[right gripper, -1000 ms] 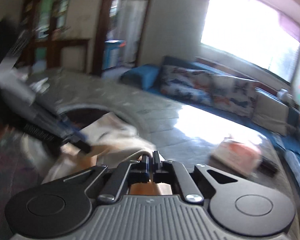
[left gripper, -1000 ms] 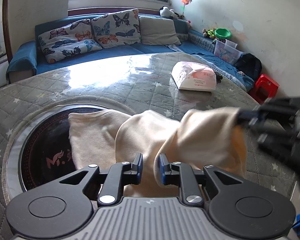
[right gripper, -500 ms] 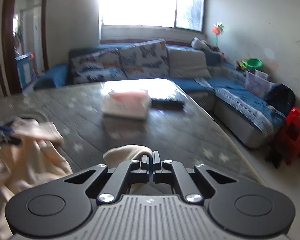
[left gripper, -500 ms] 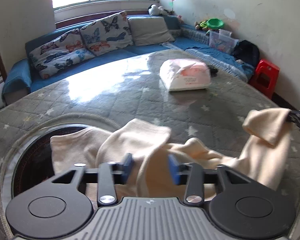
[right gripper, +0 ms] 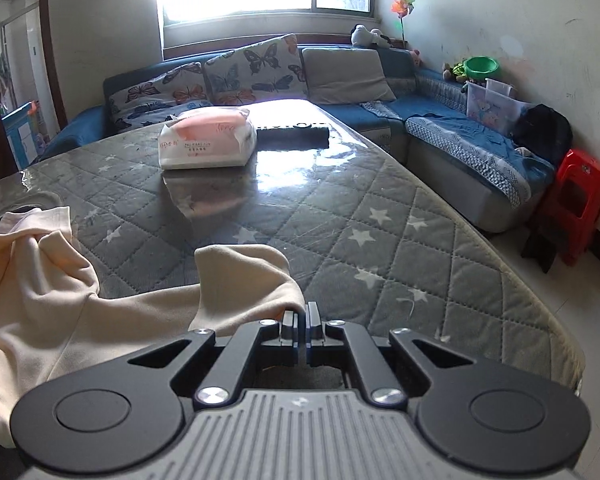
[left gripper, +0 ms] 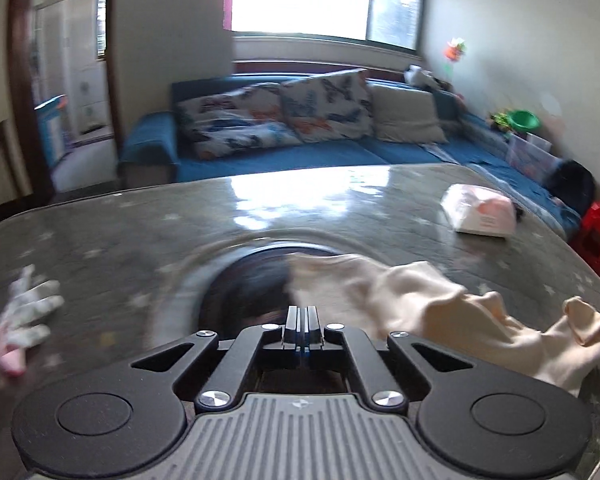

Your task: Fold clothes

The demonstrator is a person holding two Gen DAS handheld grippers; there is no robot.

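Change: left claw (left gripper: 301,312) has just been closing; cloth that sat between its fingers half a second ago is now off to its right.
Left claw: fingers together, nothing between them.
Right claw (right gripper: 301,316): clamped on a fold of the cream garment (right gripper: 40,292).
Garment: crumpled on the quilted desk (right gripper: 340,216), one end pinched up.
Beyond: tissue pack (right gripper: 208,138).

The left gripper (left gripper: 302,314) has just closed empty, clear of the cream garment (left gripper: 420,304), which now stretches rightward.
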